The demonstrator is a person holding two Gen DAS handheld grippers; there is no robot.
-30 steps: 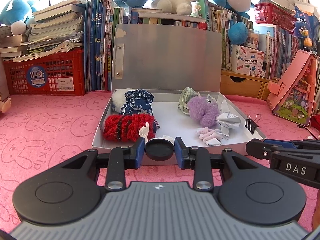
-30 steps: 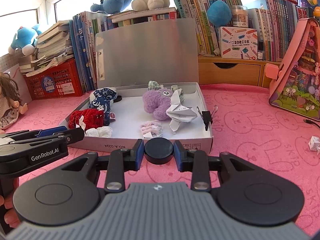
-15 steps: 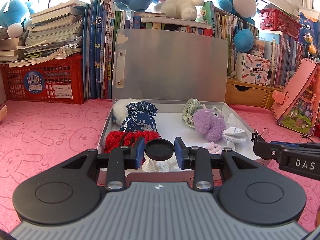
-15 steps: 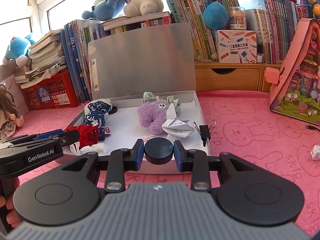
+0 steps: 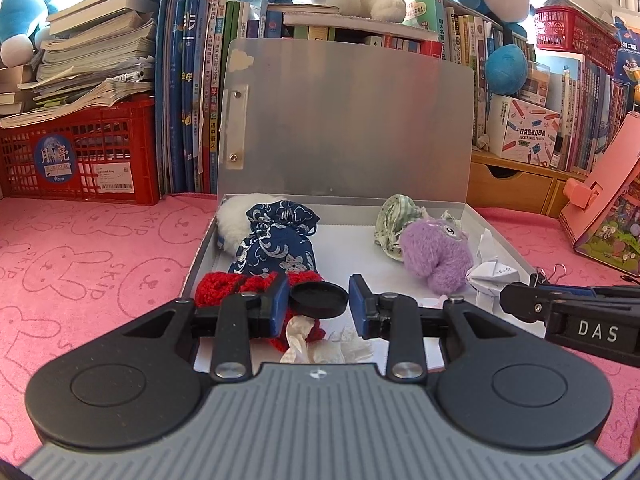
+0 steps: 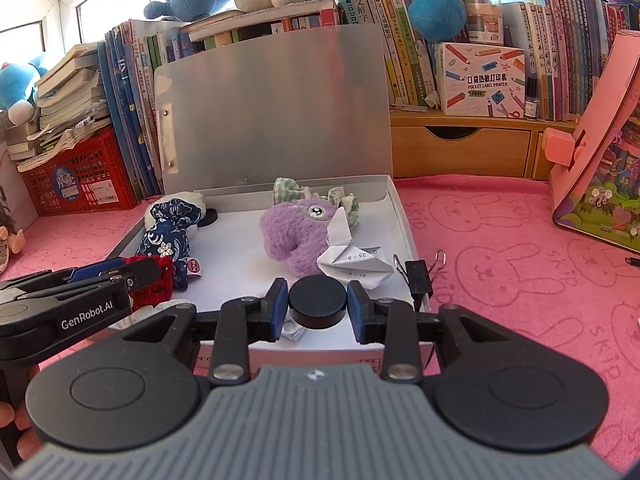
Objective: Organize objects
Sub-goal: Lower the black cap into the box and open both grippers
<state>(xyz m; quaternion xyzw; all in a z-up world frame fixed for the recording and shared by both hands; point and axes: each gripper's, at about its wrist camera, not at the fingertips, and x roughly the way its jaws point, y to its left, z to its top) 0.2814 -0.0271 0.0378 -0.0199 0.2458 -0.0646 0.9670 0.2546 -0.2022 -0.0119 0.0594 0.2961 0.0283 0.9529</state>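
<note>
My left gripper point(image 5: 319, 305) is shut on a thin black round lid point(image 5: 319, 298), held over the near end of the open grey box point(image 5: 202, 252). My right gripper point(image 6: 318, 309) is shut on a thicker black puck point(image 6: 318, 300) above the box's point(image 6: 402, 216) front edge. Each gripper shows in the other's view: the right gripper point(image 5: 520, 302) at the right, the left gripper point(image 6: 136, 276) at the left. Inside lie a blue patterned pouch point(image 5: 276, 244), a red knitted piece point(image 5: 218, 290), a purple plush point(image 5: 434, 256), folded paper point(image 5: 494, 274) and crumpled tissue point(image 5: 320, 344).
The box lid point(image 5: 344, 120) stands upright at the back. A black binder clip point(image 6: 418, 280) sits at the box's right front corner. A red crate point(image 5: 80, 160), books and plush toys line the back. A pink toy house point(image 6: 600, 160) stands at the right on the pink cloth.
Both grippers have moved forward toward the box, each still holding its black disc; the box now looks nearer and the front edge sits under the fingers.
</note>
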